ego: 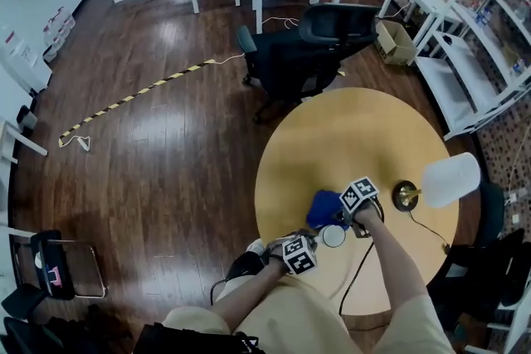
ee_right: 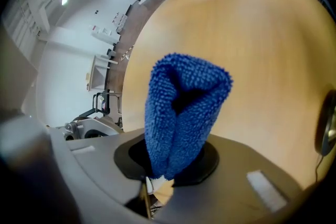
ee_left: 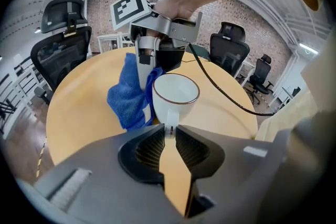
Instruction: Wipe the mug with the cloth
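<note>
A white mug (ee_left: 176,94) with a dark rim stands on the round yellow table (ego: 348,137), close to its near edge. My left gripper (ee_left: 169,131) is shut on the mug's handle (ee_left: 169,122). In the head view the mug (ego: 333,236) sits just right of the left gripper (ego: 314,247). My right gripper (ee_right: 163,168) is shut on a folded blue cloth (ee_right: 184,107), which sticks out past its jaws. In the left gripper view the right gripper (ee_left: 153,63) holds the cloth (ee_left: 131,99) against the mug's left side. The cloth (ego: 325,208) lies beside the mug, under the right gripper (ego: 348,215).
A lamp with a white shade (ego: 450,178) and a brass base (ego: 406,195) stands on the table's right side. Its black cable (ego: 427,230) runs across the table. A black office chair (ego: 307,46) stands behind the table, white shelving (ego: 473,54) to the right.
</note>
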Motion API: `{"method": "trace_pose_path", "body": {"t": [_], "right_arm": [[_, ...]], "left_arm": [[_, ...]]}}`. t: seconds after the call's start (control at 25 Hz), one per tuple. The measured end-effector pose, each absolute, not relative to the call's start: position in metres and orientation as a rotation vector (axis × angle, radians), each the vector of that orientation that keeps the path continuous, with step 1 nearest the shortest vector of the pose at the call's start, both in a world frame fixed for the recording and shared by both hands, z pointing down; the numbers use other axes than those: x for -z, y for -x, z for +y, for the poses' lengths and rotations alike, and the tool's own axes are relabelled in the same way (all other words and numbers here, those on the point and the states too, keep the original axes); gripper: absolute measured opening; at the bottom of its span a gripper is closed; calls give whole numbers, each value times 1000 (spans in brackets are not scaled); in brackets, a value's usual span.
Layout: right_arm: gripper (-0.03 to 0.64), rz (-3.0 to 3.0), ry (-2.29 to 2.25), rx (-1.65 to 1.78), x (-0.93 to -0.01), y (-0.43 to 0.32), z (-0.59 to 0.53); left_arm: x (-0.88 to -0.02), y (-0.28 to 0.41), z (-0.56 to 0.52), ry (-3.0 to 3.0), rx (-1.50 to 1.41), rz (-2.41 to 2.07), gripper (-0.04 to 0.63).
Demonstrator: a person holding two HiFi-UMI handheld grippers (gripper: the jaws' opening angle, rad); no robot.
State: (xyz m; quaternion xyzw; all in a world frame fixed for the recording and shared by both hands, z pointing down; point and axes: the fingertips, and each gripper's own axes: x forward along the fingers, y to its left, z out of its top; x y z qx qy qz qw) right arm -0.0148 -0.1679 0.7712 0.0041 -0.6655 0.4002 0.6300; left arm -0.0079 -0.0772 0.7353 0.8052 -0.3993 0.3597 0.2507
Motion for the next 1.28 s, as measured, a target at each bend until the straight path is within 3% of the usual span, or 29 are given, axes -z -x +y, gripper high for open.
{"method": "trace_pose_path", "body": {"t": [1.28], "right_arm": [[54, -1675, -438, -1223, -771, -75, -159]], "left_arm": [[-742, -15, -64, -2046, -1144, -1198, 54]]}}
